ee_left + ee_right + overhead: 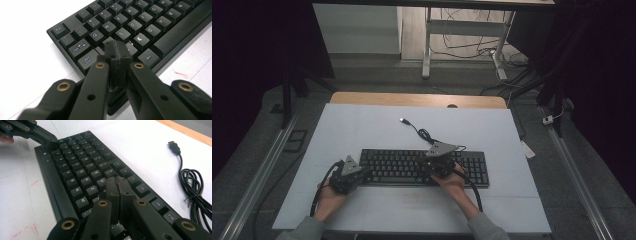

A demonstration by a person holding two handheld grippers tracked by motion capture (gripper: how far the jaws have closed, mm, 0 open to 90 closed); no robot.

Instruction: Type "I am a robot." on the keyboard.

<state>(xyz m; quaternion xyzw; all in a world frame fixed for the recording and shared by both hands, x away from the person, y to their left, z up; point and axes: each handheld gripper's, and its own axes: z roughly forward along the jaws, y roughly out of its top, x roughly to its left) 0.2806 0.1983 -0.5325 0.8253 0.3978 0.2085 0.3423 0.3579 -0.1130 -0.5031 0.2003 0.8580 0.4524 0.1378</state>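
Note:
A black keyboard (pixel 412 167) lies across the middle of the white table. My left gripper (pixel 363 173) is at its left end; in the left gripper view its jaws (pixel 117 50) are shut with nothing between them, tips over the keys beside Caps Lock (pixel 86 60). My right gripper (pixel 426 163) is over the keyboard's middle right. In the right gripper view its shut, empty jaws (pixel 117 182) point along the key rows (pixel 82 170), tips near the J and K keys. The left gripper (pixel 47 141) shows at the keyboard's far end. Whether either tip presses a key I cannot tell.
The keyboard's loose cable is coiled (pixel 427 135) just behind it, and its USB plug (pixel 403 120) lies on the white sheet (pixel 362 125). A wooden table edge (pixel 412 99) runs along the back. Faint red marks (pixel 32 183) are on the sheet near the keyboard's front.

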